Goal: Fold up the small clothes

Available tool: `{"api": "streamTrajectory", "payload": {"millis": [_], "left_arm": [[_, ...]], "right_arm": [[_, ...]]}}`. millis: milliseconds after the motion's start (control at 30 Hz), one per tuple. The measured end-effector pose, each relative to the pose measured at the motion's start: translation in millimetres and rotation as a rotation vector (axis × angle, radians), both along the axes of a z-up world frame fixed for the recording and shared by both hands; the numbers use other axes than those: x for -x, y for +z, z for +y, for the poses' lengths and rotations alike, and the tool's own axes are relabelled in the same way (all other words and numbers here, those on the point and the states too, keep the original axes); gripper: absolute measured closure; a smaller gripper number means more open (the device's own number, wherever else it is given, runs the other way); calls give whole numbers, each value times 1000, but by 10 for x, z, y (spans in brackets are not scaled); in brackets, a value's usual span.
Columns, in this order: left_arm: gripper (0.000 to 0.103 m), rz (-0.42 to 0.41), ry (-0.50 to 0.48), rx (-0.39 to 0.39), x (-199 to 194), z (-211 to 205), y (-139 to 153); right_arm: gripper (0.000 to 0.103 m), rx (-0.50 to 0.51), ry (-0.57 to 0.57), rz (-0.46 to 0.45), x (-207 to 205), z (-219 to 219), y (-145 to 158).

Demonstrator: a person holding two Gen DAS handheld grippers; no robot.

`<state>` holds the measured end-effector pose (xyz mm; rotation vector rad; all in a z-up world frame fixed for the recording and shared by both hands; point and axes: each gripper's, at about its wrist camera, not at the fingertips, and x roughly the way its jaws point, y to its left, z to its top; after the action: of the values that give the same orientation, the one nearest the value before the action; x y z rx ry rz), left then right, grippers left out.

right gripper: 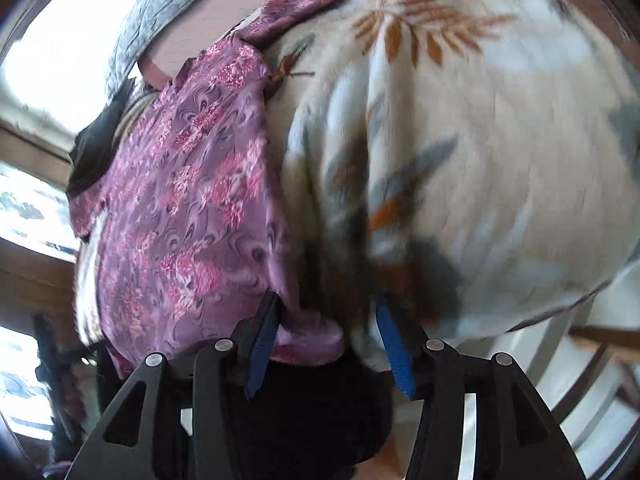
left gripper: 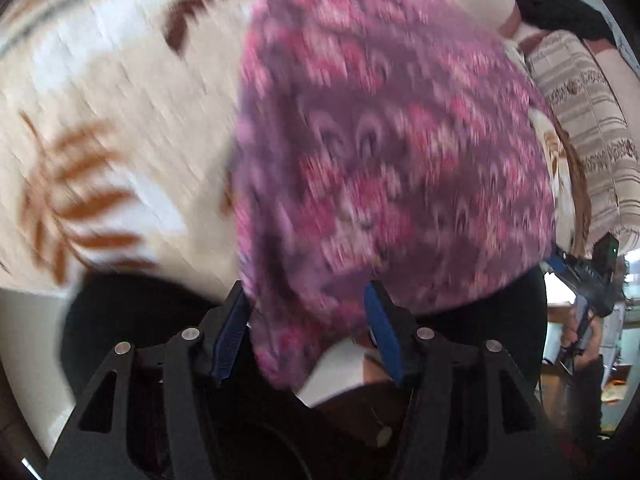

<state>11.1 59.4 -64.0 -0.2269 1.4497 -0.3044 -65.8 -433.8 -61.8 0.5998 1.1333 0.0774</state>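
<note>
A small purple garment with a pink flower print [left gripper: 392, 152] lies spread on a cream blanket with brown leaves [left gripper: 104, 120]. In the left wrist view its near edge hangs between the blue pads of my left gripper [left gripper: 308, 300], whose jaws stand wide apart. The view is blurred. In the right wrist view the same garment [right gripper: 188, 200] lies left of centre. Its near hem folds over between the pads of my right gripper [right gripper: 326, 312], whose jaws also stand apart and do not pinch the cloth.
A striped beige cloth [left gripper: 588, 120] and a dark item [left gripper: 560, 8] lie at the far right of the bed. The blanket's near edge [right gripper: 560, 304] drops off over a white frame. A window [right gripper: 36, 80] is at the left.
</note>
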Motion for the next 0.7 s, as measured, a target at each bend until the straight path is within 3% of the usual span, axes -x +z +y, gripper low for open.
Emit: {"api": "streamTrajectory", "payload": {"millis": [67, 100, 133, 167, 200, 233, 367, 433, 533, 633, 700], "left_arm": [[55, -16, 27, -19, 47, -8, -26], [69, -20, 34, -29, 53, 10, -8], [79, -18, 43, -27, 57, 41, 7], [101, -9, 57, 4, 63, 102, 32], [100, 2, 70, 44, 85, 175, 52], [100, 6, 103, 96, 96, 266, 129], [100, -47, 139, 182, 155, 395, 468], [100, -79, 129, 175, 184, 388, 623], [100, -70, 105, 106, 215, 346, 622], [100, -12, 93, 0, 204, 342, 395], [100, 20, 95, -20, 246, 431, 298]], "right_arm": [[50, 2, 25, -4, -27, 118, -34], [50, 30, 31, -8, -15, 141, -29], [63, 79, 52, -9, -25, 200, -7], [78, 119, 70, -10, -36, 244, 23], [91, 138, 81, -9, -22, 259, 67], [94, 83, 76, -40, 13, 226, 171], [95, -55, 42, -245, 221, 130, 784], [95, -95, 28, -300, 318, 114, 1023], [95, -71, 29, -250, 334, 115, 972], [95, -32, 3, -62, 287, 54, 475], [94, -52, -34, 36, 245, 1, 206]]}}
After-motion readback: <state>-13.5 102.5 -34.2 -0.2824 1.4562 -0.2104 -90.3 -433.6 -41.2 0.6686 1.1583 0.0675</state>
